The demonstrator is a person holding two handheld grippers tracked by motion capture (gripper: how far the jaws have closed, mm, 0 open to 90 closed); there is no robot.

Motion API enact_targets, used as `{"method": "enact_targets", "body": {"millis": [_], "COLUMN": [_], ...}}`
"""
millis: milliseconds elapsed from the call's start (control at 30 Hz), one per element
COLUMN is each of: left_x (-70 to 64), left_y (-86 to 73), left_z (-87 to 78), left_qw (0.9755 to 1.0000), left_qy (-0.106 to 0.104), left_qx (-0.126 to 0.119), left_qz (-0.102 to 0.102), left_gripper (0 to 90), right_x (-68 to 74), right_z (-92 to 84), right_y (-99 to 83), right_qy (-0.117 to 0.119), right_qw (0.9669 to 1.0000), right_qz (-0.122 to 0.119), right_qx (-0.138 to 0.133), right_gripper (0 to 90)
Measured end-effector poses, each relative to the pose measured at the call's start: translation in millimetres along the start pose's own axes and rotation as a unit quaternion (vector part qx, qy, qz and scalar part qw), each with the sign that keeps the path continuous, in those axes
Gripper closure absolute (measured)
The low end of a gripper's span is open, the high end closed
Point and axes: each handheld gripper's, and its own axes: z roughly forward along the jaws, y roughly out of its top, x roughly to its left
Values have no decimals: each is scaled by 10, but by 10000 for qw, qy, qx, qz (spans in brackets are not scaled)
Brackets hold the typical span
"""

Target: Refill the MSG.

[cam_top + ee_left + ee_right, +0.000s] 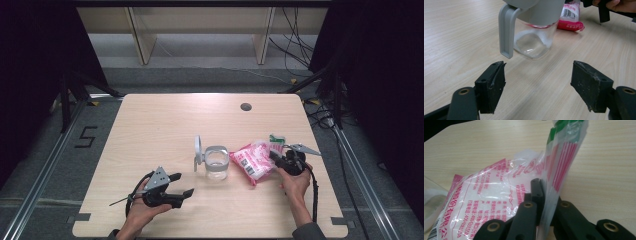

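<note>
Hard to read much here tbh. In the right gripper view the plastic bag (pixel 486 202) is cut off at the bottom-left edge and its print is too small to make out. The right tool (pixel 546 195) has its 2 jaws pinched together on the bag's sealed top strip, which stands up between them toward 12 o'clock, w/ the pink body slumped toward 9 o'clock. From the high view, the bag (pixel 255 160) lies on the table (pixel 165 120), touching the right tool (pixel 280 159) at its 3 o'clock. The left tool (pixel 537 85) has jaws wide apart, nothing between them; glass jar (pixel 534 42) sits at its 12 o'clock, top cropped off.
</note>
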Motion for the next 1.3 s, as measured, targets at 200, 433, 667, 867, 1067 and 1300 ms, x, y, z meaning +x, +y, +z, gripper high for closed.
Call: {"method": "enact_targets", "body": {"millis": [200,433,667,867,1067,1300], "left_x": [2,-4,-35,-69,-150,-356], "left_y": [-1,-3,-10,-16,-4,-10], "left_z": [5,4,27,60,74,222], "left_qw": [10000,10000,10000,9998,9995,9983], "left_qy": [-13,-17,-72,-126,-282,-557], "left_qx": [-1,-9,-8,81,-57,-38], "left_qz": [5,-41,3,124,91,161], "left_gripper": [268,268,268,267,267,265], "right_x": [62,134,291,419,534,717], "right_z": [-16,-91,-196,-294,-377,-513], "right_y": [6,111,201,306,379,477], "right_qy": [-41,0,264,338,504,626], "right_qw": [9999,9991,9981,9952,9930,9882], "right_qz": [140,-372,-358,-685,-796,-1156], "right_qx": [-3,-202,-435,-619,-709,-790], "right_gripper": [900,900,900,900,900,900]}}
